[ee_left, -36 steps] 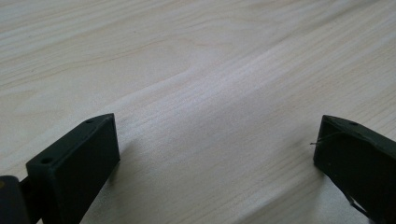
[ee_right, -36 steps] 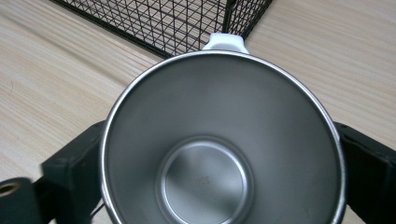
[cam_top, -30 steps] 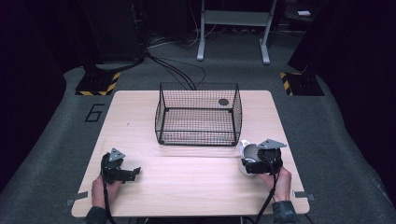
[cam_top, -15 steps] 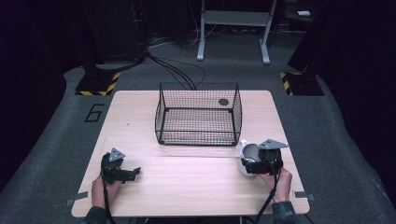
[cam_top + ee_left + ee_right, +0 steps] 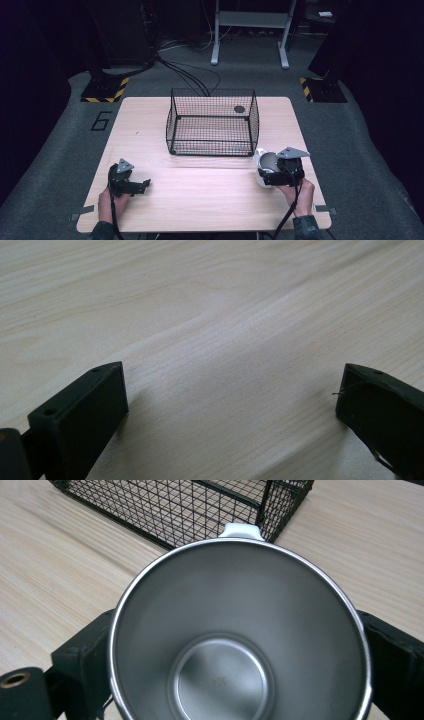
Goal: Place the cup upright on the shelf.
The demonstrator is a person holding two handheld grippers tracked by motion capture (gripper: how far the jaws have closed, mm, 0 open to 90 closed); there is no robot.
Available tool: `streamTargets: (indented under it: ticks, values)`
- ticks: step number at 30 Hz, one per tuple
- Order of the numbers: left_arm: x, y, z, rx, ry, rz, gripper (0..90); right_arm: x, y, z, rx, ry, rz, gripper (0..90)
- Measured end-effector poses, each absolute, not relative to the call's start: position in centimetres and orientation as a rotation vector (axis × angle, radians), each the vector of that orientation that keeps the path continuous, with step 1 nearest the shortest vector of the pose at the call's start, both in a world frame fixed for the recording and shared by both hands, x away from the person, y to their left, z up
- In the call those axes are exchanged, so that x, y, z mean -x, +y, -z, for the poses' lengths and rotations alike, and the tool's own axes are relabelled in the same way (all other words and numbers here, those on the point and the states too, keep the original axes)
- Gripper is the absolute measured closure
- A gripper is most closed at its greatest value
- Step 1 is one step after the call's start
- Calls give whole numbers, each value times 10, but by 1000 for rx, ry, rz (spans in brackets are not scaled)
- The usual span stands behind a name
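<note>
From the high view, I see a pale wooden table with a black wire basket standing near its far middle. My right gripper sits at the near right of the table, just in front of the basket's right corner, with a white-and-steel cup caught between its jaws. The cup lies tipped, its body reaching from the gripper toward the basket, near that corner but apart from it. My left gripper rests at the near left of the table, well apart from both the cup and the basket, its jaws pointing toward the table's middle. A small dark round thing sits by the basket's far right side — I cannot tell whether it is inside or behind the mesh.

In the left gripper view, the two black jaws stand wide apart with bare wood grain between them; they hold nothing.

In the right gripper view, I look straight into the open mouth of the steel cup — its shiny rim presses against a black jaw on each side, so the gripper is clamped around it. A white tab on the cup's far edge points at the basket's near corner, just beyond.
</note>
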State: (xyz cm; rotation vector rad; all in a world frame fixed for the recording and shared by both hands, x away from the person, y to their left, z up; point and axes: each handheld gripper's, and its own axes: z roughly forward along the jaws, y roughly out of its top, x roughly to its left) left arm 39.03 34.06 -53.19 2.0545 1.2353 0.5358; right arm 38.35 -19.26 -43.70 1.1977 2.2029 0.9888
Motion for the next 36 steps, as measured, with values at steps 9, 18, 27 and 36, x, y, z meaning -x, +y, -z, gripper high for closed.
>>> streamTargets:
  ticks: [9,18,27,36]
  values:
    - [-390,341,532,-2055,1235,-537,1,-382,-183,425,-1149,2228,-997,56]
    - [-390,341,532,-2055,1235,-537,1,-384,-175,418,-1118,2249,-1016,56]
    - [-390,341,532,-2056,1235,-537,1,-387,-167,407,-1089,2277,-1061,56]
    - [-390,341,532,-2067,1230,-536,1,-390,-159,399,-1087,2283,-1088,56]
